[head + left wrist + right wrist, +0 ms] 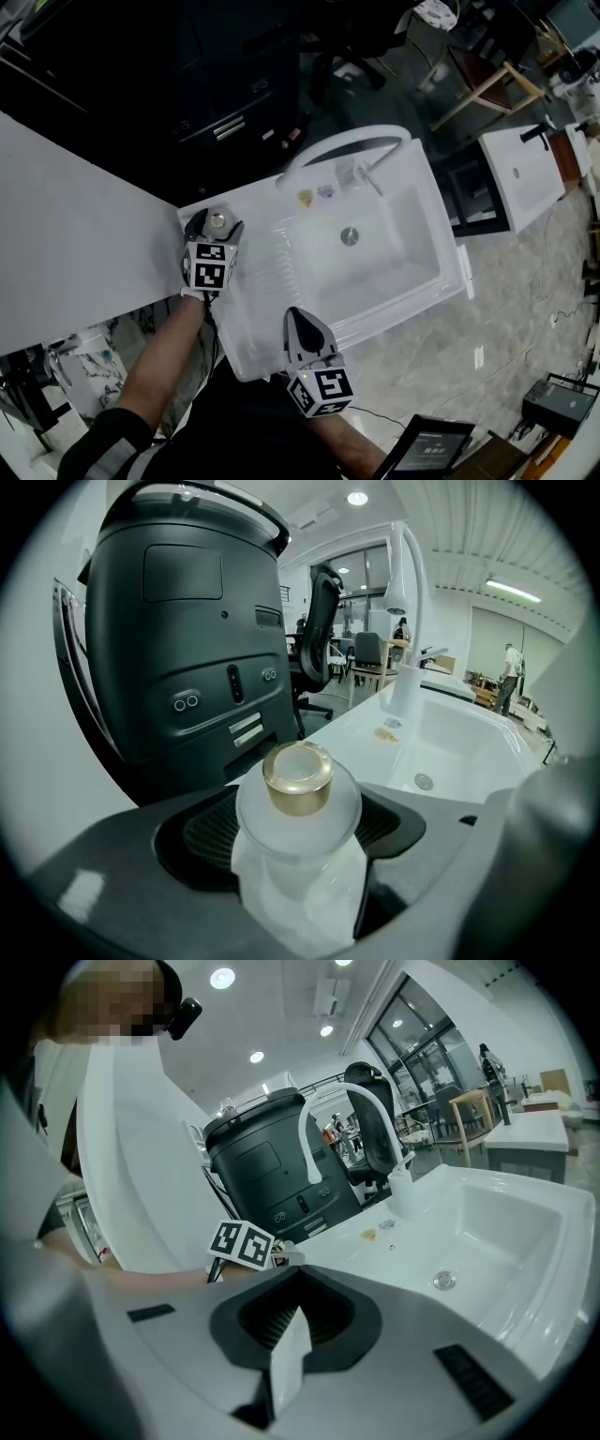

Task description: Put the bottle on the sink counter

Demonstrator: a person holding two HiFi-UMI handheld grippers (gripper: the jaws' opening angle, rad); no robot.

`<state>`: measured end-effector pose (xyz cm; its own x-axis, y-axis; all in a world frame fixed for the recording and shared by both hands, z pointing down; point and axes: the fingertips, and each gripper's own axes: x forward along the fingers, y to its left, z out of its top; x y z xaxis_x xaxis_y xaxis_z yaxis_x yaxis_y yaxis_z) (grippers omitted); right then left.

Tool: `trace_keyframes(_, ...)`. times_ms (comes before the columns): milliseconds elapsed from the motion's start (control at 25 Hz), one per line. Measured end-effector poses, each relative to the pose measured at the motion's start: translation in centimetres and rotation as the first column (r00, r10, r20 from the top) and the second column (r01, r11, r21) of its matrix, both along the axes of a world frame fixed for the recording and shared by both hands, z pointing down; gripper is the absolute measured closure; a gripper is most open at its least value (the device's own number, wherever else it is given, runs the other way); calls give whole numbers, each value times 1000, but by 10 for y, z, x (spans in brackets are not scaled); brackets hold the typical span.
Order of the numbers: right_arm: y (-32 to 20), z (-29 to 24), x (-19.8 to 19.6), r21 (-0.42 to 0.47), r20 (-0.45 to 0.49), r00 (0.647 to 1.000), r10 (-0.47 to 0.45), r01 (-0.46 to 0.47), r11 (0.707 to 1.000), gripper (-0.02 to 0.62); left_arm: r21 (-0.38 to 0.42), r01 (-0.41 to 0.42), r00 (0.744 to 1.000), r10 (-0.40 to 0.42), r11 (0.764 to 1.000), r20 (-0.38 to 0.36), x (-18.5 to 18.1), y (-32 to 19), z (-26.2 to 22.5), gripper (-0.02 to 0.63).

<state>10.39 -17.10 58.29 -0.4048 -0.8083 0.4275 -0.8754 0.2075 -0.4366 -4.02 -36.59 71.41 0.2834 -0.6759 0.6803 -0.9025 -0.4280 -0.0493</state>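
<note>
Our left gripper [214, 225] held the bottle [298, 803] (gold cap [298, 778] up) at the left corner of the sink counter [253, 291]. Our right gripper [300, 319] hung closed and empty near its front edge.

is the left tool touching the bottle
Touching. The left gripper view shows the left tool with its jaws pressed against both sides of the frosted bottle, below its gold cap.

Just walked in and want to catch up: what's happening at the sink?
A person works with a handheld gripper in each hand. The left gripper is shut on a frosted bottle with a gold cap, holding it upright over the left corner of the sink counter. The right gripper is shut and empty near the counter's front edge.
</note>
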Motion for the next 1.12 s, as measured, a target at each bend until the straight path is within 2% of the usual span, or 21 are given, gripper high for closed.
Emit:
trace_keyframes(280,9,-8,3,21,-3,1000,1,-1,1000,600,23,21,1000,-21,1000,-3,-3,8,-12,264)
trace_keyframes(480,15,-14,1,37,-3,1000,-8,8,999,600,43,44,999,-42,998,-34,-2,25,-26,264)
trace_keyframes(760,25,-22,-2,61,-6,1000,-18,19,998,600,36,59,981,-51,998,-189,8,72,-57,264)
trace_keyframes(840,29,-26,-6,71,-5,1000,-25,25,997,600,74,58,975,-41,996,-219,8,84,-75,264)
trace_keyframes(960,35,-31,-11,86,-4,999,-34,34,996,600,144,12,951,33,990,-309,19,106,-108,267)
trace_keyframes(1120,43,-36,-17,105,-5,999,-43,44,994,600,207,-33,924,109,978,-367,27,140,-143,378)
